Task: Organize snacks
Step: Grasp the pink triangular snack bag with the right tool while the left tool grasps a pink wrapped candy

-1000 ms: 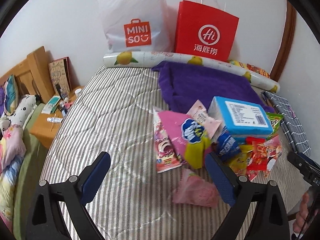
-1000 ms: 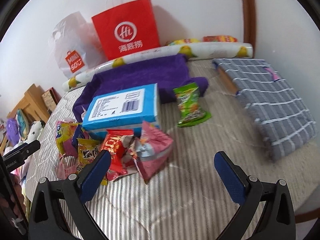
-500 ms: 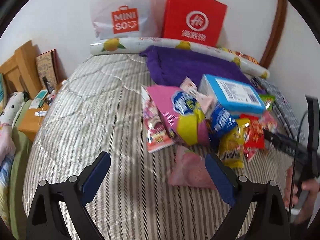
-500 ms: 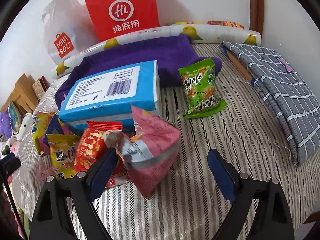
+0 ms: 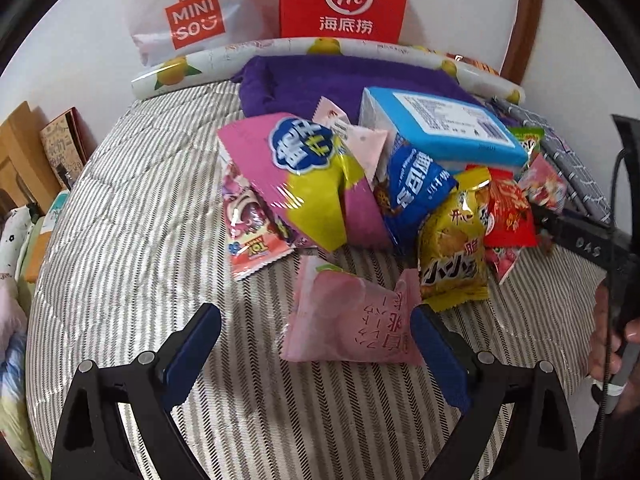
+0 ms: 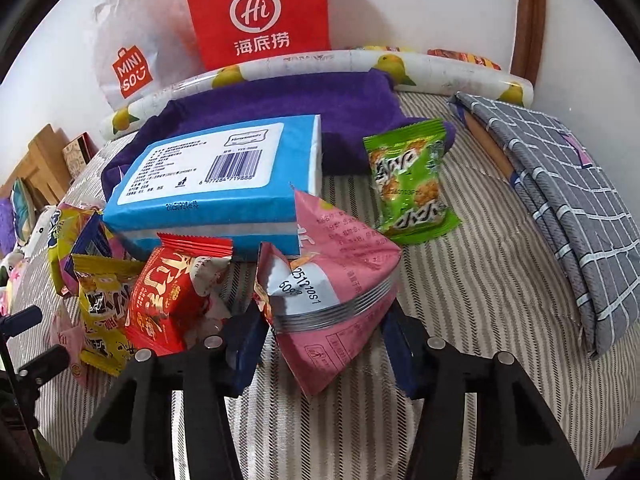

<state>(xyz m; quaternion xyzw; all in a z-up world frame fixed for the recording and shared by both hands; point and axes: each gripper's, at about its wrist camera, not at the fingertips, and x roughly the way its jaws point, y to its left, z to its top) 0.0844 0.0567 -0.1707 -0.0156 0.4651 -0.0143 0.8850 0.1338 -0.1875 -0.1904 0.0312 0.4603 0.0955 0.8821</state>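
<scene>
A heap of snack packets lies on a striped bed (image 5: pixel 132 240). My left gripper (image 5: pixel 316 344) is open, its fingers either side of a pale pink packet (image 5: pixel 352 320), the right finger touching its edge. Behind it lie a pink-and-yellow bag (image 5: pixel 308 184), a blue packet (image 5: pixel 416 192), a yellow packet (image 5: pixel 452 248) and a red packet (image 5: pixel 508 208). My right gripper (image 6: pixel 324 340) has closed in around a pink pyramid packet (image 6: pixel 336 276), its pads against the packet's sides. A green packet (image 6: pixel 412 184) lies apart behind it. A blue tissue pack (image 6: pixel 224 176) sits on the heap.
A red paper bag (image 6: pixel 260 12) and a white Miniso bag (image 5: pixel 188 20) stand against the wall behind a lemon-print roll (image 6: pixel 320 64). A purple towel (image 6: pixel 288 100) lies in front of it. A grey checked cloth (image 6: pixel 568 200) lies at right. A wooden bedside table (image 5: pixel 24 152) stands left.
Both grippers have moved forward and down to the heap. The right gripper has narrowed from wide open onto the pink pyramid packet. The left stays open around the pale pink packet.
</scene>
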